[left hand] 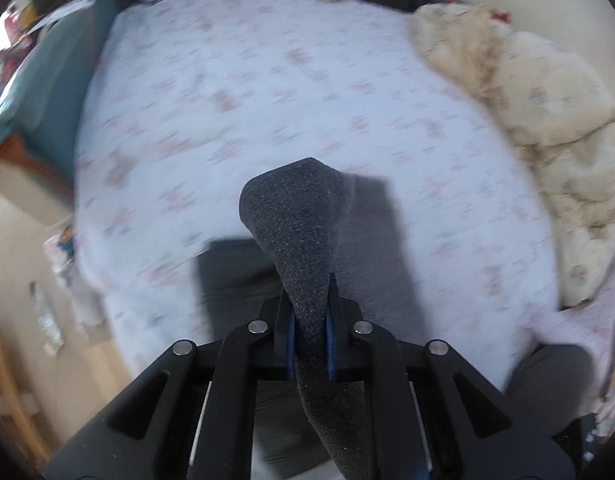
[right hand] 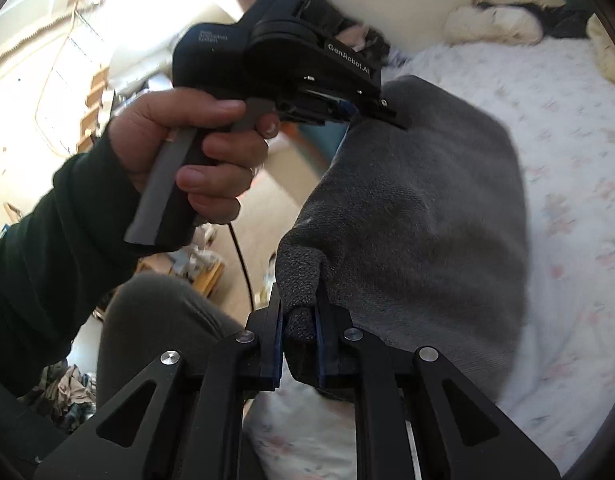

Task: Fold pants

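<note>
Item: grey pants (right hand: 427,208), knit fabric, on my bed with the white patterned sheet (left hand: 267,92).

Position: partly lifted off the sheet, held at two points along one edge. The raised edge runs between my two grippers; from it the cloth slopes down and away onto the sheet. In the left wrist view the rest lies flat as a dark strip (left hand: 371,248), its long axis running away from the camera.

Left gripper (left hand: 310,330): jaws narrow, pinching a fold of the pants. My left hand (right hand: 187,148) grips its handle.

Right gripper (right hand: 299,330): jaws narrow, clamped on a bunched corner.

Surroundings: cream blanket (left hand: 527,120) heaped along the sheet's far right edge; teal bed side (left hand: 47,92) at left.
</note>
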`<state>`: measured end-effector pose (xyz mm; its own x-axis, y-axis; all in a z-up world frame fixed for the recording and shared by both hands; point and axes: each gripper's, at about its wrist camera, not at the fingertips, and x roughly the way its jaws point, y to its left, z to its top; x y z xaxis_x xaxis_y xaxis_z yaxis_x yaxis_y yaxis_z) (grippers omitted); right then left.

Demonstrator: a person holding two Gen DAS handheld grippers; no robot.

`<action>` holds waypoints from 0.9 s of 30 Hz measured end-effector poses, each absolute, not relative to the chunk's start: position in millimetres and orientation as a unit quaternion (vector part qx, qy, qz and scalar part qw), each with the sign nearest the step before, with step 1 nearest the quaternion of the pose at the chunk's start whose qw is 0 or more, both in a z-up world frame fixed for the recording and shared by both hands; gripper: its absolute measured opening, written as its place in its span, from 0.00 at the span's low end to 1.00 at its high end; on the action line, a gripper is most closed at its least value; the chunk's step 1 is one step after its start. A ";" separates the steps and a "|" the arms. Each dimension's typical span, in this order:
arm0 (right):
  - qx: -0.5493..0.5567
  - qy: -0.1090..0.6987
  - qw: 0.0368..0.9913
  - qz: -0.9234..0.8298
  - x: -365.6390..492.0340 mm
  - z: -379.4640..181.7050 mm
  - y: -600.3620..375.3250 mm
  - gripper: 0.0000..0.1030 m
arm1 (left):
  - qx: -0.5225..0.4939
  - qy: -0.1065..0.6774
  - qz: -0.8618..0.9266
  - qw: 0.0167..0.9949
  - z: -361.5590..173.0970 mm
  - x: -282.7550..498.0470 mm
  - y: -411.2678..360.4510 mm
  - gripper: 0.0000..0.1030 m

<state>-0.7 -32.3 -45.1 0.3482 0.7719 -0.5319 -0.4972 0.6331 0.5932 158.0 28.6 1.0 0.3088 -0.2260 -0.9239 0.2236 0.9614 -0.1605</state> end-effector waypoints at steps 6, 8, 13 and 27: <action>0.133 0.488 0.781 0.367 6.9 -78.2 24.0 0.19 | -0.008 0.613 -0.097 0.784 -87.0 167.9 81.7 0.08; 0.122 0.511 0.753 0.397 5.7 -78.4 29.5 0.20 | 0.011 0.614 -0.095 0.783 -95.5 174.5 85.8 0.08; 0.082 0.470 0.800 0.364 5.2 -48.0 -2.4 0.20 | -0.002 0.617 -0.116 0.778 -102.4 183.7 96.2 0.09; 0.127 0.573 0.766 0.261 79.0 -127.3 -28.4 0.12 | 0.048 0.651 -0.090 0.752 -118.8 171.2 88.1 0.16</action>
